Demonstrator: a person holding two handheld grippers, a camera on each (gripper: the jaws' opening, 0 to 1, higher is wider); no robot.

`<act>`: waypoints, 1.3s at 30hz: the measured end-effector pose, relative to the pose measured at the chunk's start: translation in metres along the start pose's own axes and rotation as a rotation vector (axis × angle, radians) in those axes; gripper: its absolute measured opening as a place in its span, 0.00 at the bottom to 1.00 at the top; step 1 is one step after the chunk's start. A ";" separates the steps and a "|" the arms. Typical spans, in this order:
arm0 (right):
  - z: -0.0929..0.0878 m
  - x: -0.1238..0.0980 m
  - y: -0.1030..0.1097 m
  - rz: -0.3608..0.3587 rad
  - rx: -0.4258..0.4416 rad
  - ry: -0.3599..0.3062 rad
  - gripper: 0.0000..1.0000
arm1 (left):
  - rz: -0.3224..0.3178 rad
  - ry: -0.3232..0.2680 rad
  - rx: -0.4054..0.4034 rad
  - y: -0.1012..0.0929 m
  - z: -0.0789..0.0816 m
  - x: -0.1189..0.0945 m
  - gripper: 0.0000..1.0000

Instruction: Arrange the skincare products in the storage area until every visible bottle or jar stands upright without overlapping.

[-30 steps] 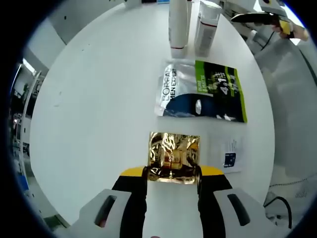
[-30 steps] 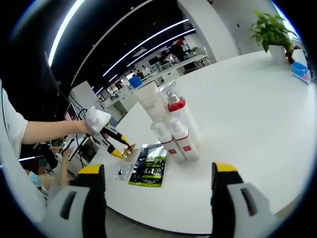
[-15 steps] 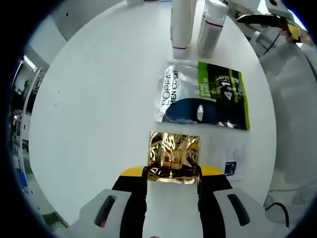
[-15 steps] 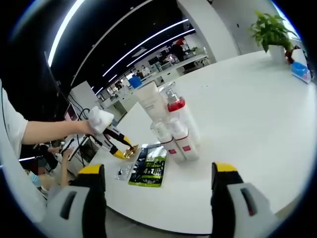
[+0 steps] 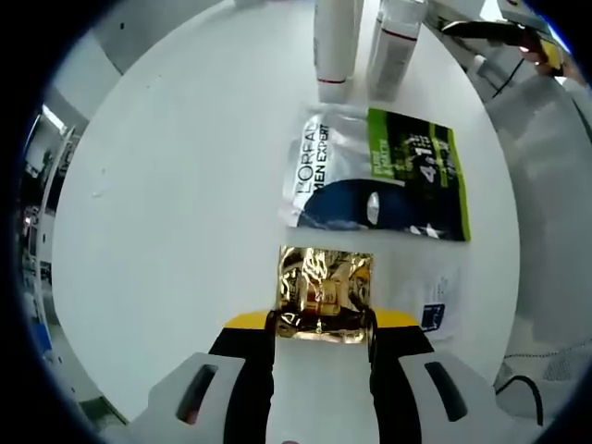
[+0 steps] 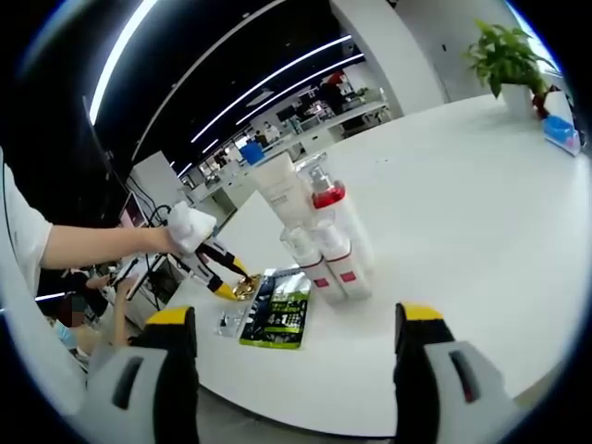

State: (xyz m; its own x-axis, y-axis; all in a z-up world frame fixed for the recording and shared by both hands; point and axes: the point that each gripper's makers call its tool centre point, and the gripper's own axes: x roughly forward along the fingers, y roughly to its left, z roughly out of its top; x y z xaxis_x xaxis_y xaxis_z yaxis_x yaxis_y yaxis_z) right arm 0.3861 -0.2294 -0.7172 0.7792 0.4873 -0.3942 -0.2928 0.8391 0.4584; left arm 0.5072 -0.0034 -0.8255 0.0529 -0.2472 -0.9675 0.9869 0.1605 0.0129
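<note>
Your left tool [image 5: 321, 324] is clamped on a crinkled gold foil sachet [image 5: 325, 293], jaws pinching its near edge, held over the white round table [image 5: 185, 185]. Whether the sachet touches the table you can't tell from here.

Just beyond the sachet in the left gripper view lies a flat L'Oreal Men Expert pouch [image 5: 375, 174], silver, navy and green, face up on the table. To the right of the sachet, near the table edge, lies a small white sample card [image 5: 433, 302] with a blue square. Beyond the pouch stand 2 white bottles [image 5: 333, 46], upright with red bands, tops cut off by the frame.

Your right tool [image 6: 296, 347] is spread wide, nothing between the jaws, hovering off the near edge of the table. In the right gripper view the skincare group is mid-table: a tall white tube [image 6: 282, 190] standing on its cap, a pump bottle with a red collar [image 6: 331, 205], and 2 smaller white bottles with red labels [image 6: 324, 259] in front, all upright and packed close together. The pouch lies just left of them, and your gloved left hand [image 6: 185, 227] holds the left tool at the sachet beside it.

A potted plant [image 6: 509, 60] and a blue object [image 6: 560, 131] sit at the far right of the table.
</note>
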 end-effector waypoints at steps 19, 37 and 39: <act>0.000 0.000 -0.001 -0.001 0.001 -0.001 0.89 | -0.006 0.010 -0.001 -0.002 0.001 0.002 0.37; 0.000 0.000 0.000 0.003 -0.008 -0.004 0.89 | 0.030 -0.057 -0.054 0.003 0.009 -0.017 0.47; 0.000 0.000 0.000 0.005 -0.011 -0.004 0.89 | 0.028 -0.089 -0.092 0.000 0.009 -0.021 0.50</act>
State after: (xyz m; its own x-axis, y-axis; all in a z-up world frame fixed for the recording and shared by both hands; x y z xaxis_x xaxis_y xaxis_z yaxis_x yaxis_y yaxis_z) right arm 0.3860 -0.2293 -0.7165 0.7799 0.4906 -0.3886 -0.3029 0.8392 0.4516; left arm 0.5073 -0.0068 -0.8026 0.0980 -0.3247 -0.9407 0.9670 0.2546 0.0129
